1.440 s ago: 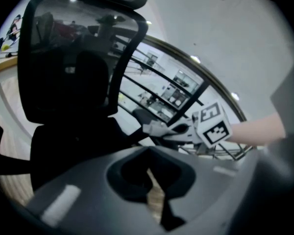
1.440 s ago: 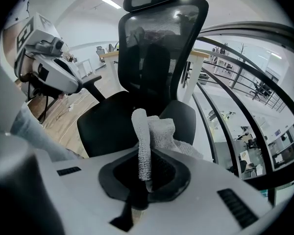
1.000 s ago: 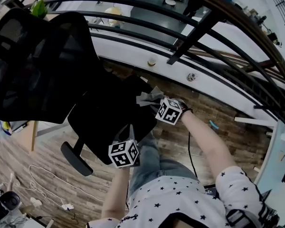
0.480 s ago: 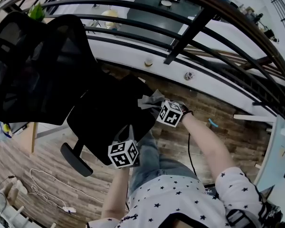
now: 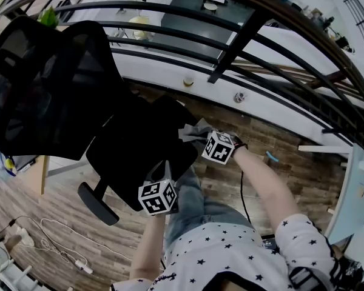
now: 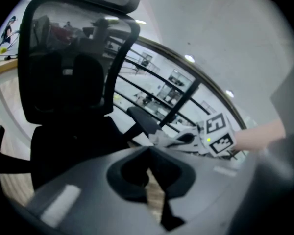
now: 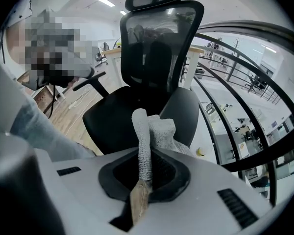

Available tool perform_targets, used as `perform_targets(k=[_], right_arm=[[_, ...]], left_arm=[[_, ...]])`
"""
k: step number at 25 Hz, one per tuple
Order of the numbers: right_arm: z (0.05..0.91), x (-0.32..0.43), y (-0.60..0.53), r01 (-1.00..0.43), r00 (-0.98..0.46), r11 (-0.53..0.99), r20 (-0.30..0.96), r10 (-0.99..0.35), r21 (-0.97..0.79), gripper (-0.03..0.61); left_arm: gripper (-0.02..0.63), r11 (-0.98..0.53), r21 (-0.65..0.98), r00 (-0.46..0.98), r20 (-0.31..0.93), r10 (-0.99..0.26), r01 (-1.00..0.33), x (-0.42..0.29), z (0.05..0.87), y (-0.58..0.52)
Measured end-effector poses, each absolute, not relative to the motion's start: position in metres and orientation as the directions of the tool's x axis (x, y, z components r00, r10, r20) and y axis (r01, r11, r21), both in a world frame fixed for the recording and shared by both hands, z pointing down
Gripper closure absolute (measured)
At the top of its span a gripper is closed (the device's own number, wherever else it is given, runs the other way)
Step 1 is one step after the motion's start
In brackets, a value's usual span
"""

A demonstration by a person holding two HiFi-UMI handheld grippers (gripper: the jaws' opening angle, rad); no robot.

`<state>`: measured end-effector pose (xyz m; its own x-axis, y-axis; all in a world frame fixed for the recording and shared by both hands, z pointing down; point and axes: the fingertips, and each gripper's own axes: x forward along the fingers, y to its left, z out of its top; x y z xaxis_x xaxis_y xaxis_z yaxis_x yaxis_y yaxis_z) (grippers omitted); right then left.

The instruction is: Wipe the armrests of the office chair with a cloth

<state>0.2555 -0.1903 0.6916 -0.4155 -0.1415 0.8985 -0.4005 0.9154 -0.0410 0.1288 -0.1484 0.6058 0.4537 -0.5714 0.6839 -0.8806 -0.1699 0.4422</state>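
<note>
The black office chair [image 5: 133, 150] faces me, with its mesh backrest [image 5: 48, 83] to the left. My right gripper [image 5: 200, 133] is shut on a grey knitted cloth [image 5: 193, 130] at the near end of the chair's right armrest [image 5: 171, 106]. In the right gripper view the cloth [image 7: 152, 131] stands up between the jaws, in front of the armrest pad [image 7: 183, 110]. My left gripper [image 5: 165, 165] hovers over the seat's front edge, shut and holding nothing. The left gripper view shows the same armrest [image 6: 143, 121] and the cloth [image 6: 161, 138]. The other armrest [image 5: 97, 202] sticks out at lower left.
A curved dark railing [image 5: 242, 38] with a white ledge [image 5: 230, 90] runs close behind the chair. The floor is wood plank [image 5: 279, 156], with a white cable [image 5: 54, 241] at lower left. A person's legs [image 7: 44, 131] are beside the chair.
The right gripper and cloth have crept slightly down and right along the armrest. The left gripper has stayed put. The head view has shifted a little.
</note>
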Motion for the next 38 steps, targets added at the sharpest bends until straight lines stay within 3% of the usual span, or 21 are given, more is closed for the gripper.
perform_targets(k=[8, 38], right_arm=[[0.706, 0.269, -0.176, -0.36, -0.347, 0.933, 0.929, -0.128, -0.006, 0.553], [0.646, 0.267, -0.135, -0.55, -0.396, 0.834, 0.864, -0.311, 0.048, 0.554]], left_arm=[[0.606, -0.17, 0.441, 0.453, 0.686, -0.569, -0.881, 0.129, 0.607, -0.143], [0.606, -0.251, 0.412, 0.474, 0.637, -0.608, -0.876, 0.138, 0.568, -0.123]])
